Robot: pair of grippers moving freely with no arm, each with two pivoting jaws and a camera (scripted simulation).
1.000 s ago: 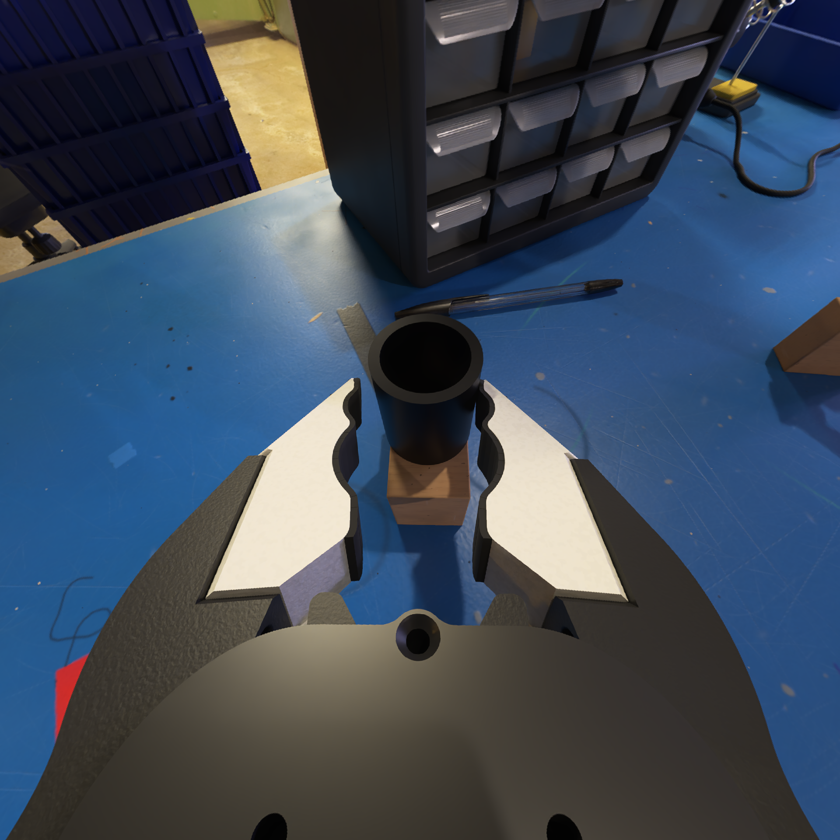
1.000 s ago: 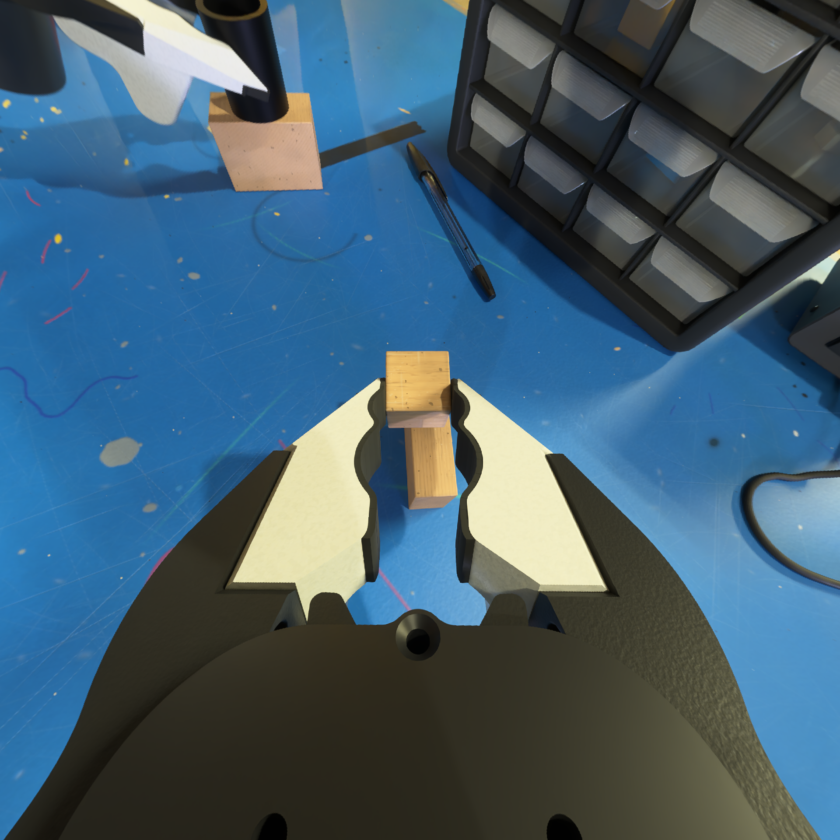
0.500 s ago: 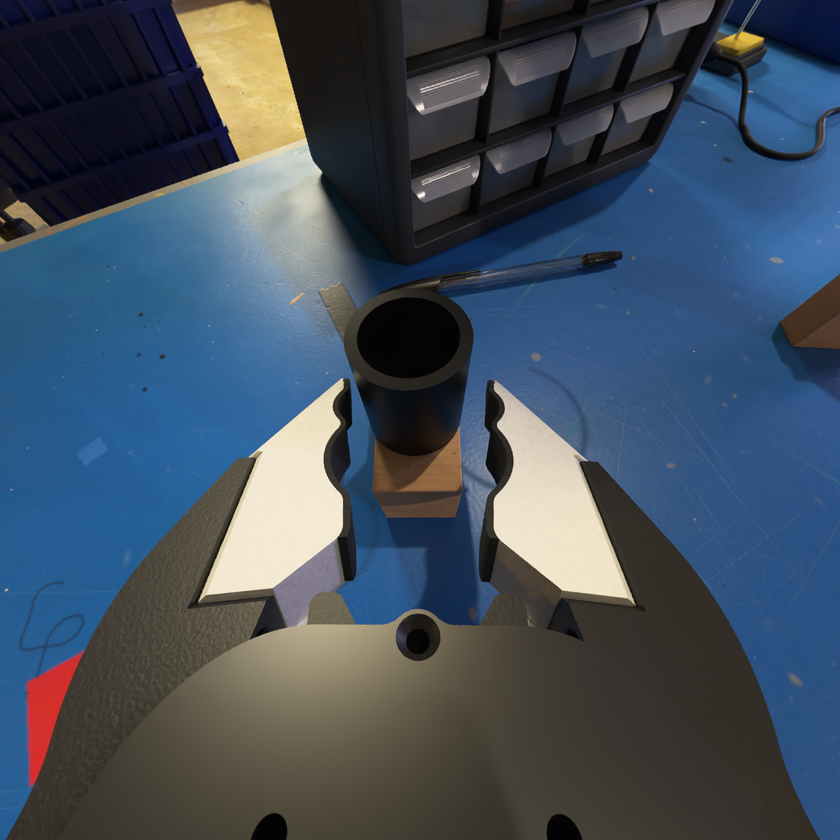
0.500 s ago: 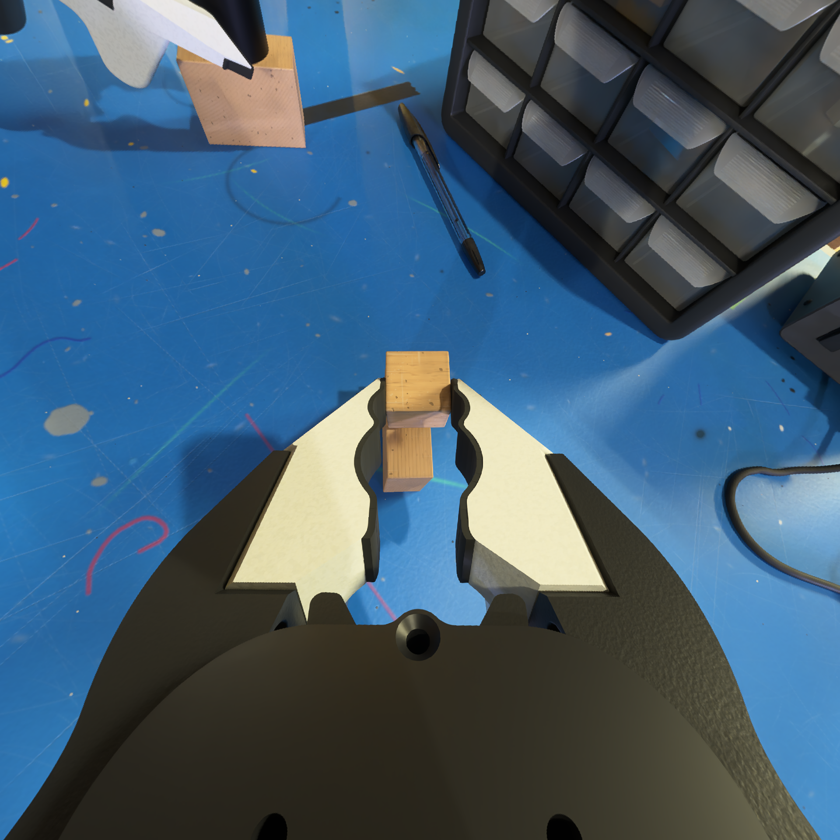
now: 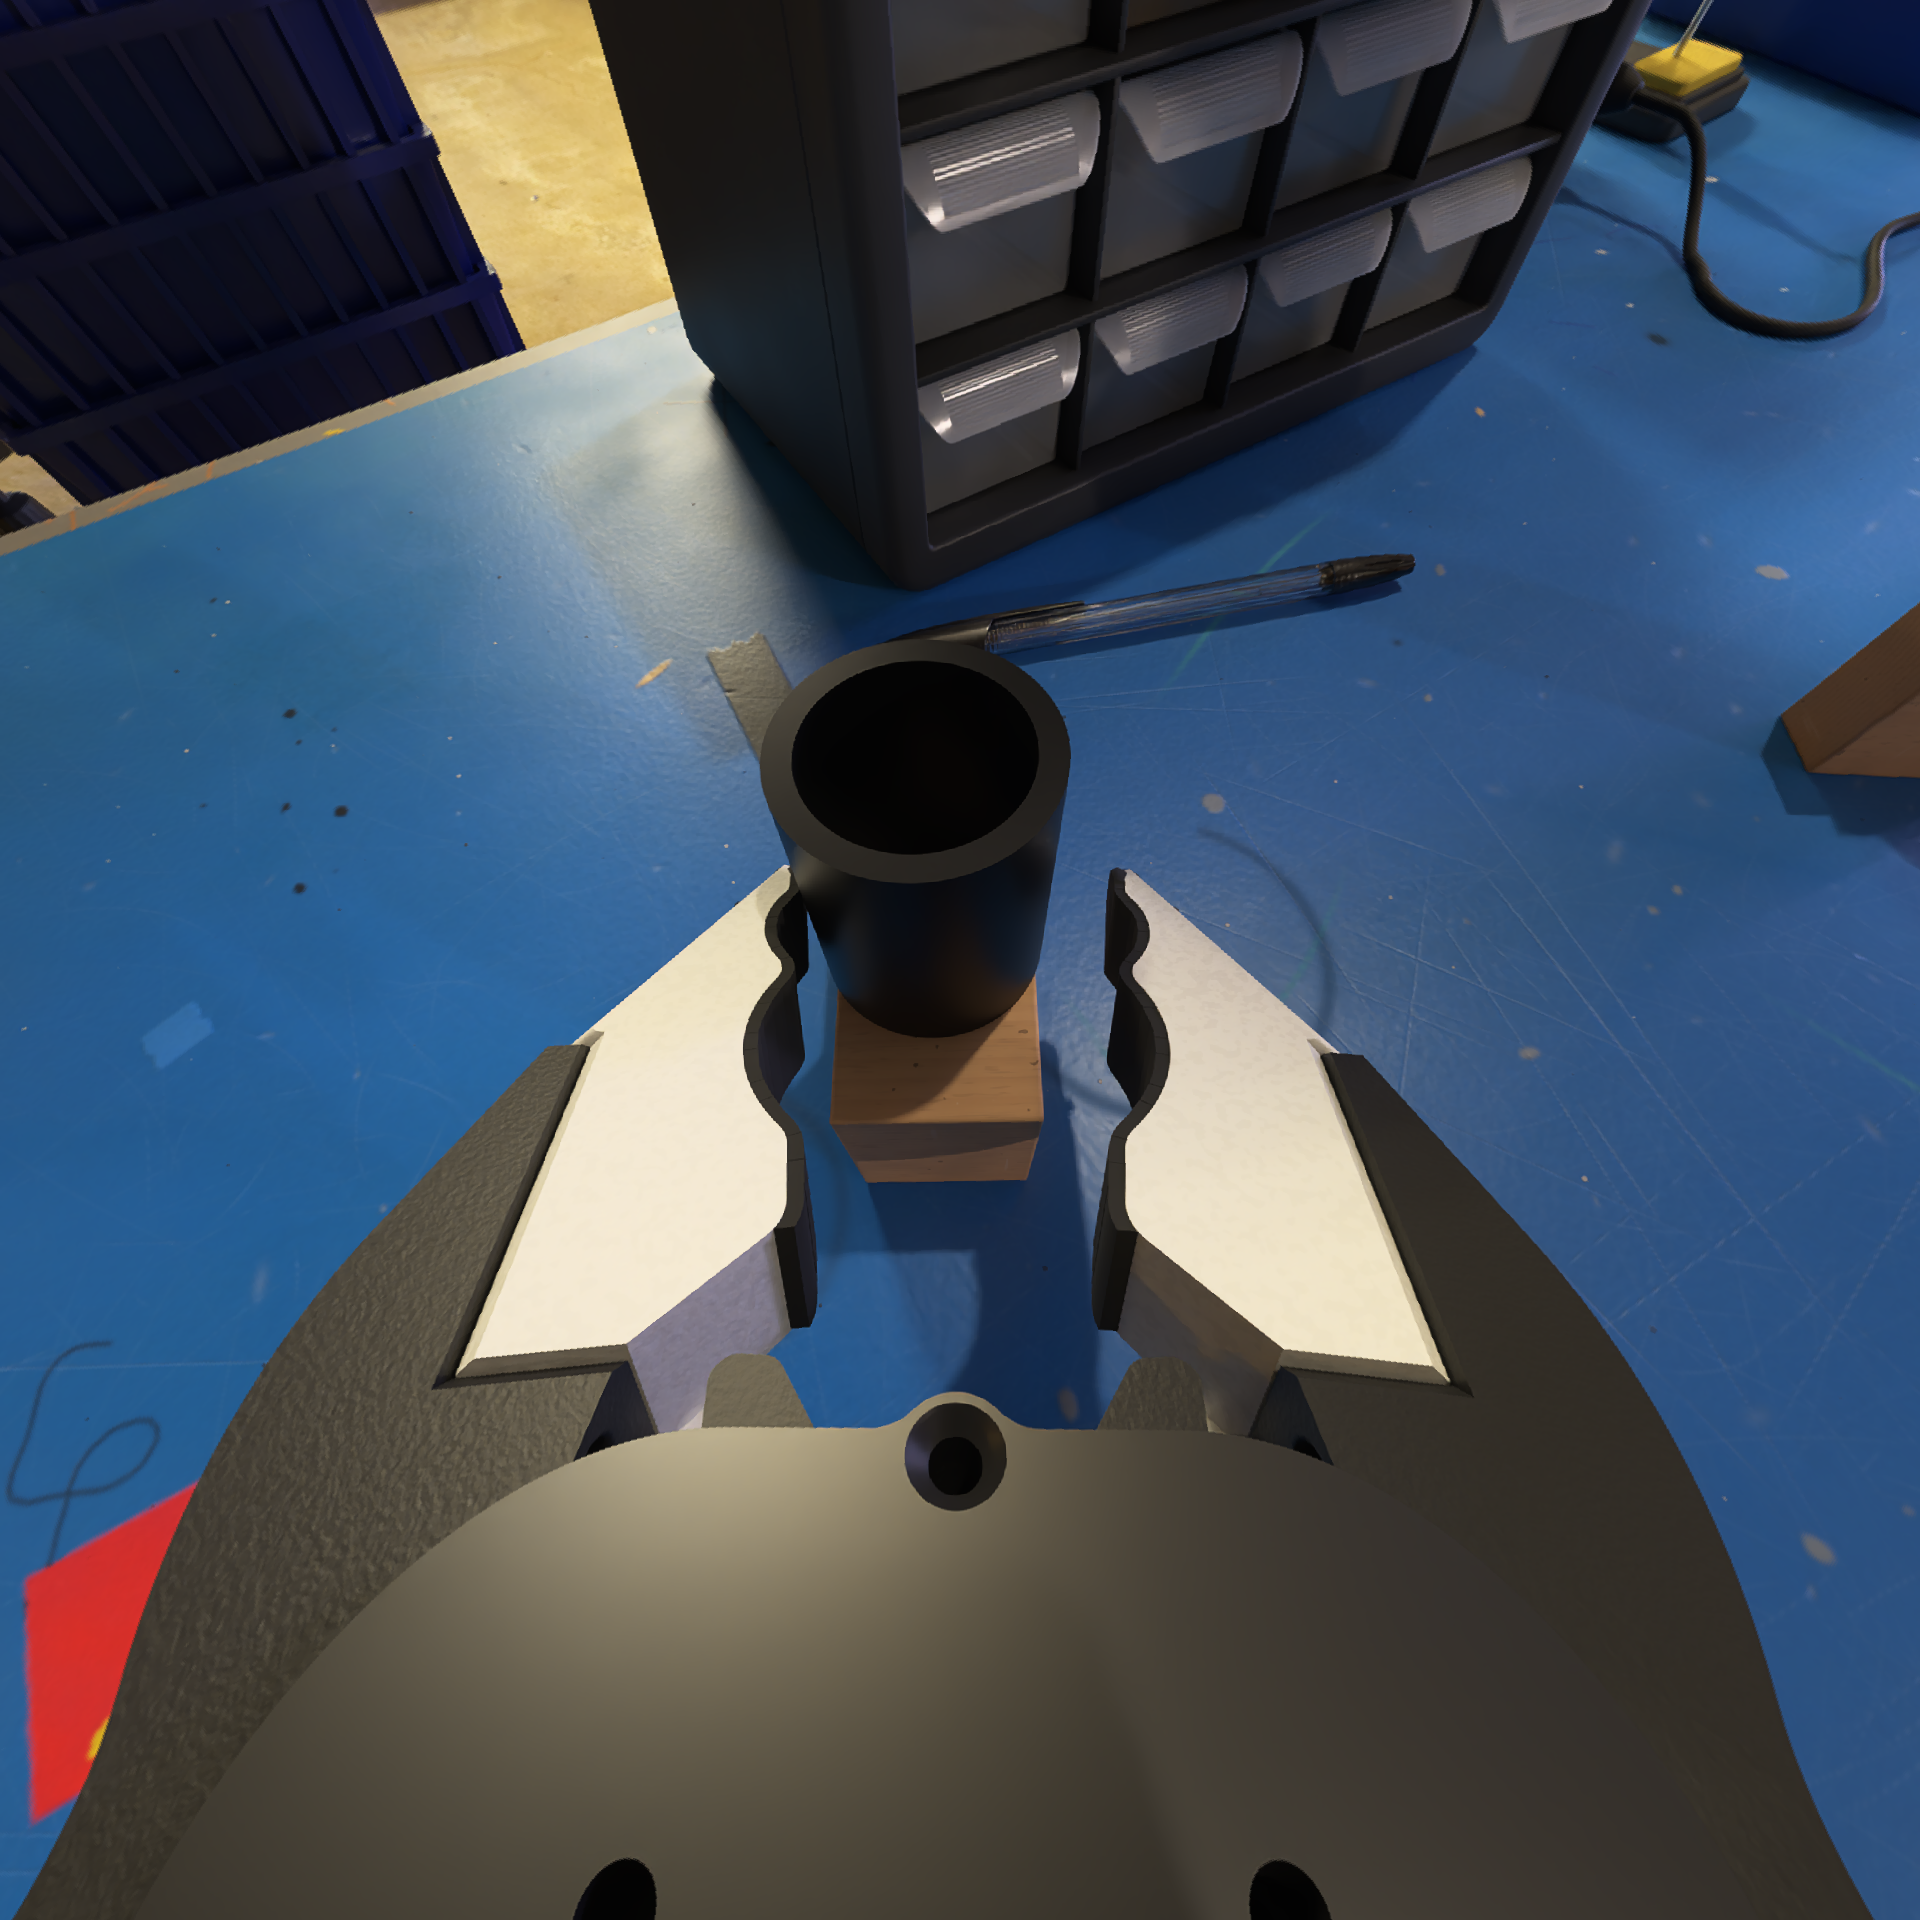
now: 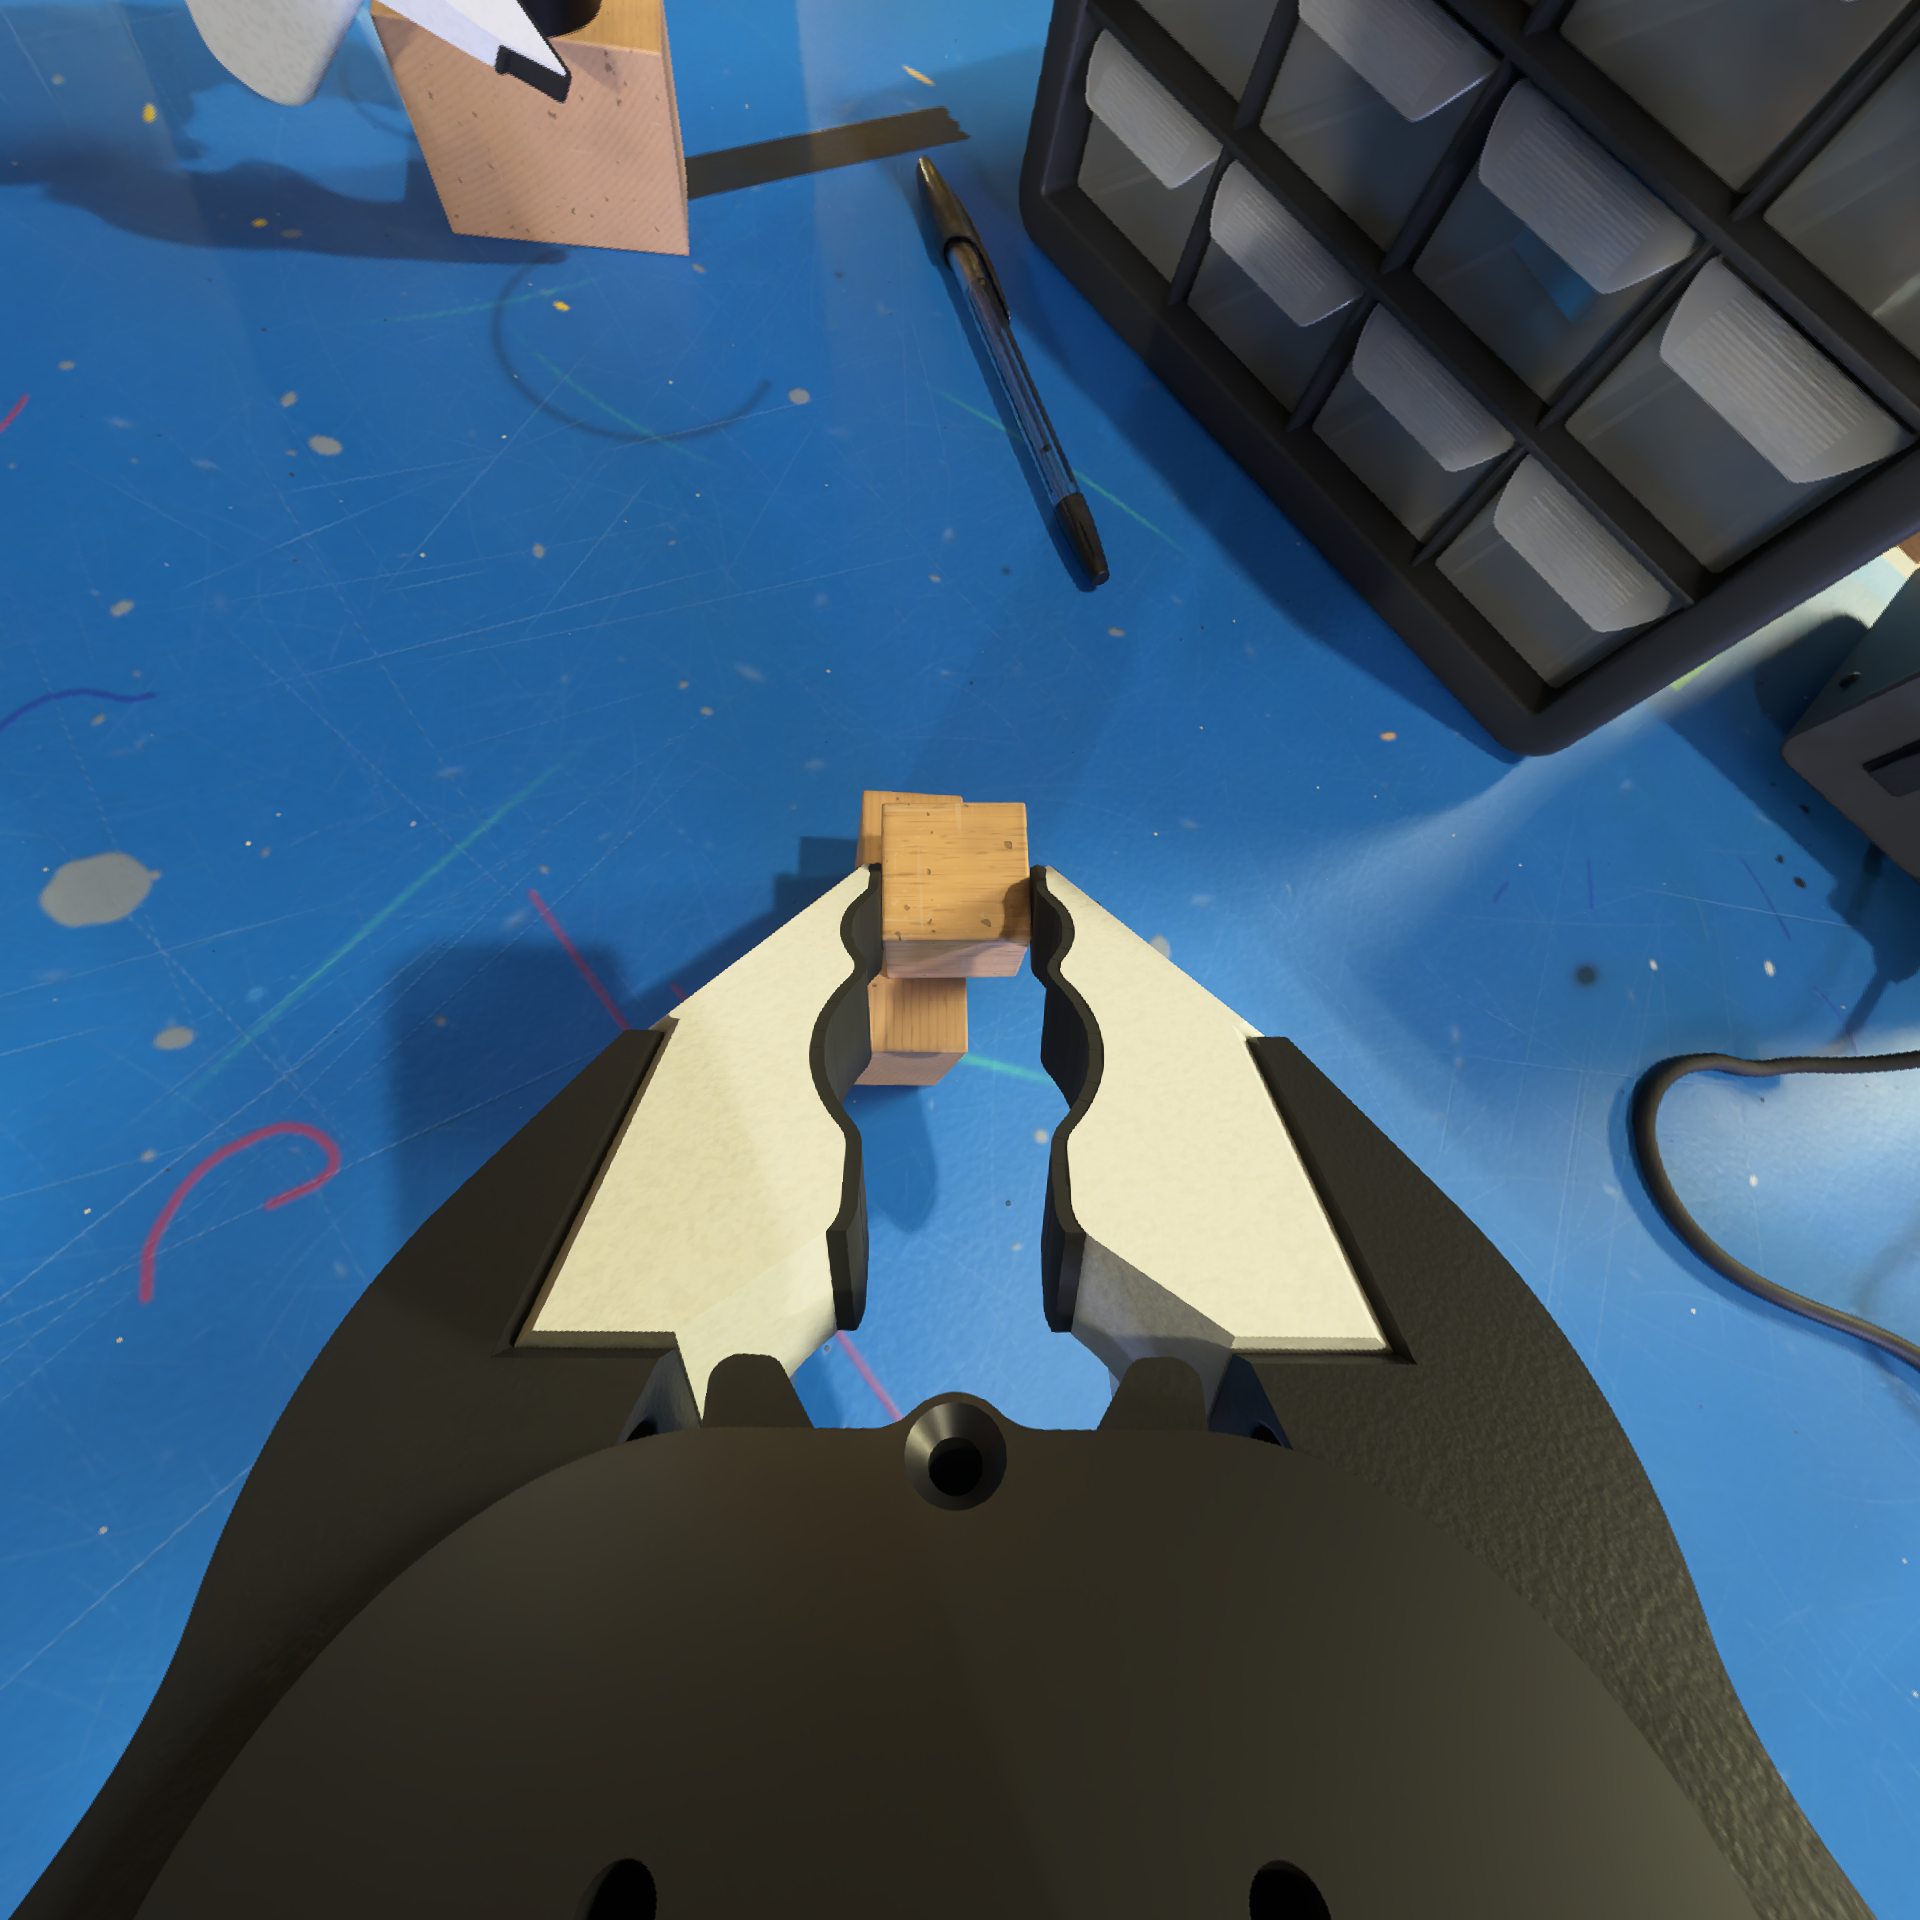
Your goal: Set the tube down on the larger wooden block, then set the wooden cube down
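The black tube (image 5: 920, 831) stands upright on the larger wooden block (image 5: 935, 1101). My left gripper (image 5: 951, 883) is open around the tube, with its left fingertip (image 5: 779, 914) close to the wall and its right one clearly apart. My right gripper (image 6: 954, 883) is shut on the small wooden cube (image 6: 956, 862), held just over a narrow upright wooden block (image 6: 920, 1029) on the blue table. The larger block (image 6: 561, 156) also shows at the top left of the right wrist view, with a left finger (image 6: 488, 31) beside it.
A black drawer cabinet (image 5: 1143, 260) stands behind the tube and also shows in the right wrist view (image 6: 1507, 312). A pen (image 5: 1195, 603) and a strip of black tape (image 6: 821, 151) lie in front of it. A wooden wedge (image 5: 1870, 717) and black cables (image 6: 1714, 1226) lie to the right.
My left gripper has opened wider and drawn back from the tube, which stays on the block. My right gripper has carried the cube forward over the narrow upright block.
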